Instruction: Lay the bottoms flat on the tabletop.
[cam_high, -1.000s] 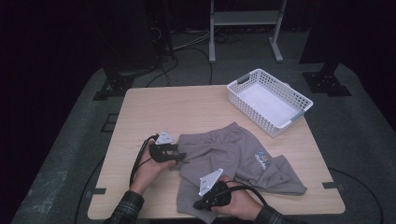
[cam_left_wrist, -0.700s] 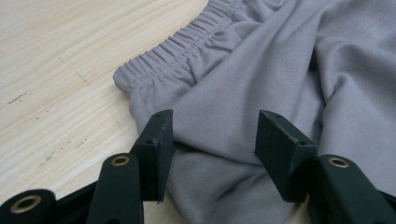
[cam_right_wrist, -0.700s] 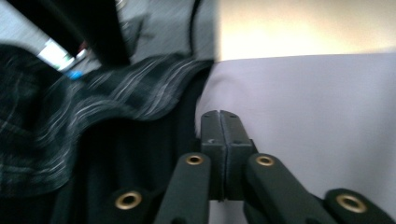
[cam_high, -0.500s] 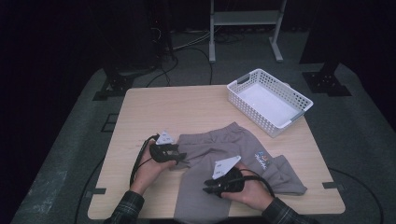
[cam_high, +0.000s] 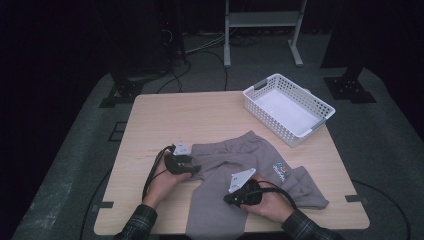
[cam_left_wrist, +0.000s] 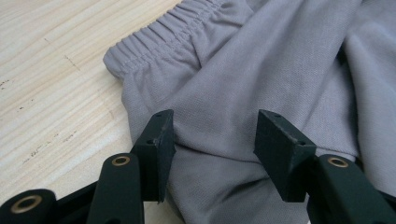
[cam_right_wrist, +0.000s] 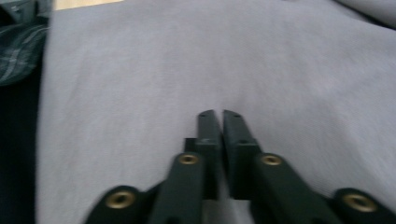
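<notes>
Dark studio floor surrounds the wooden bench (cam_high: 200, 120), where grey shorts (cam_high: 240, 160) lie spread near its front edge, a white basket (cam_high: 287, 107) well apart. Left gripper (cam_left_wrist: 212, 140) holds its fingers (cam_left_wrist: 161, 140) half open over a fabric fold, not pinching. Right gripper (cam_right_wrist: 219, 116) has just snapped closed on nothing. Risk: those closed fingers may skid across the cloth and bunch it.

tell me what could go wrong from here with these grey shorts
The left hand-held gripper stands open around a raised fold of the grey shorts, near the elastic waistband; closing might catch just one layer. The right hand-held gripper is shut over flat cloth, holding nothing, so dragging it could bunch the fabric, some of which overhangs the table edge.
</notes>
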